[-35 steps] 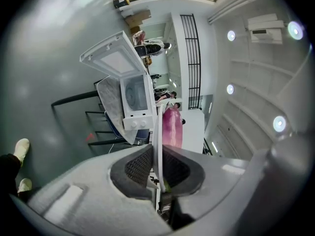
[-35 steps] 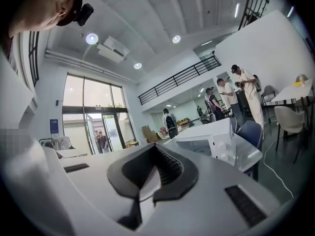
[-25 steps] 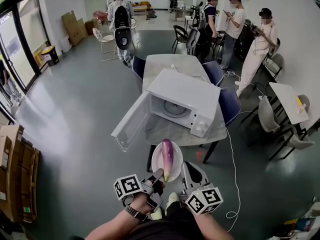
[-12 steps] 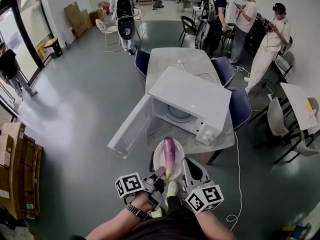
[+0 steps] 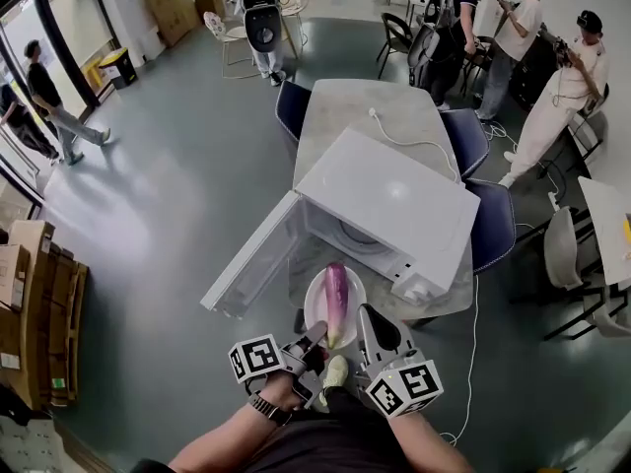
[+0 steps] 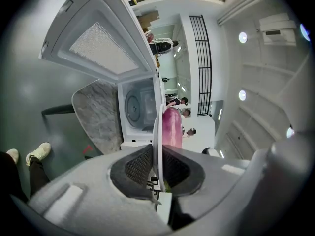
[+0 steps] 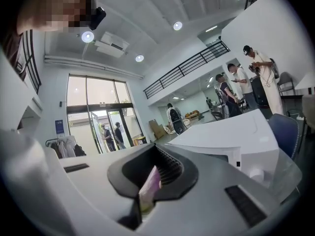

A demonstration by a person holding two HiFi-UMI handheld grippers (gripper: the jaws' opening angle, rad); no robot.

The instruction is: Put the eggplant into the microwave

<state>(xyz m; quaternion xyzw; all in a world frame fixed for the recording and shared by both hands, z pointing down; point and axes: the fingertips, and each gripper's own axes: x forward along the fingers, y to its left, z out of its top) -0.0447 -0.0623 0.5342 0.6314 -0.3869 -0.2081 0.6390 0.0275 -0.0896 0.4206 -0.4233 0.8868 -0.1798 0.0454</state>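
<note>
Purple on white, the eggplant (image 5: 335,292) lies lengthwise on a plate (image 5: 312,308) at the lower centre of the head view. It is just short of the microwave (image 5: 394,200), whose door (image 5: 251,264) hangs open toward the left. The left gripper (image 5: 314,340) and right gripper (image 5: 366,315) meet the plate's near rim from below. In the left gripper view the jaws are nearly together, pinching the plate's thin edge at centre frame, with the eggplant beyond it and the open cavity (image 6: 142,109) just left of it. In the right gripper view the jaws are likewise closed on a thin, pale, purple-tinged sliver, probably the same rim. The carry likely wants the plate held level so the eggplant cannot roll, both grips firm, and a path clear of the door's edge, straight into the cavity.
</note>
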